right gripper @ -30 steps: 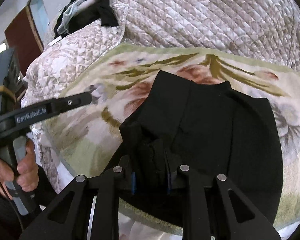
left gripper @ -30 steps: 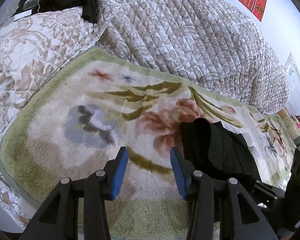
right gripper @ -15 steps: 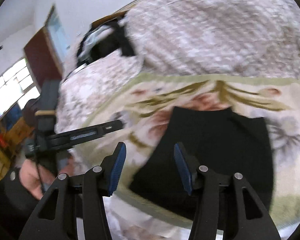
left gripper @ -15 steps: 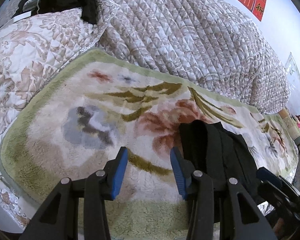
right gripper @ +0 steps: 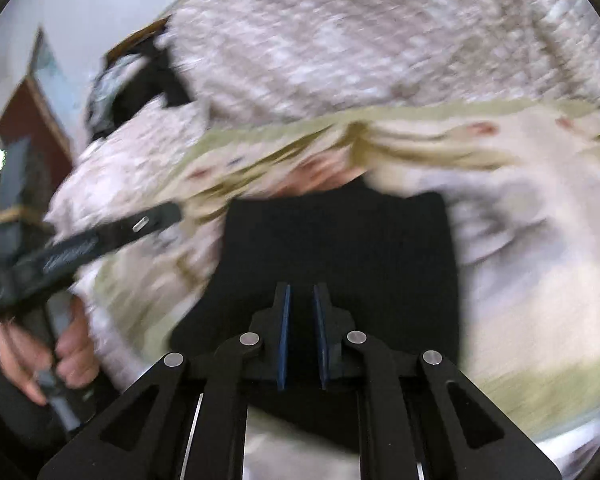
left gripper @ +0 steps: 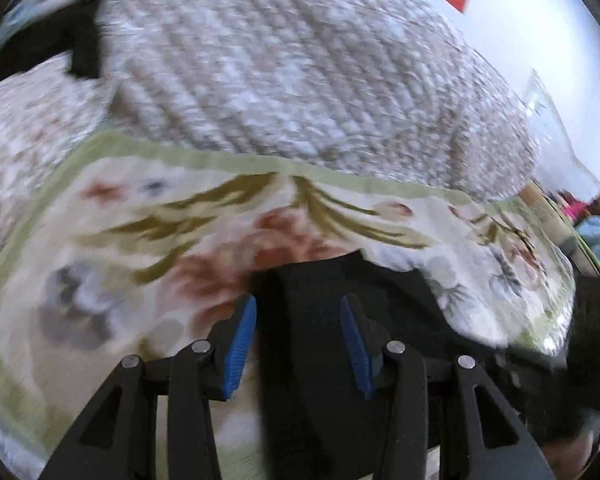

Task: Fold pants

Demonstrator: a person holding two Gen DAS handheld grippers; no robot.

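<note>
The black pants lie folded into a rough rectangle on a floral fleece blanket. My right gripper hovers over their near edge. Its jaws are closing to a narrow gap and I see no cloth pinched between them. In the left wrist view my left gripper stands open above the left part of the pants, and its blue pads hold nothing. The right wrist view also shows the left gripper, held by a person's hand at the left. Both views are motion-blurred.
A bulky quilted bedspread rises behind the blanket. A heap of dark clothes lies on the bed at the far left. A wall and a brown door stand beyond. A dark blurred shape fills the right edge.
My right gripper let go of the pants, opened wide, then narrowed again while drawing back. My left gripper moved right, from over bare blanket to above the pants' left part, still open.
</note>
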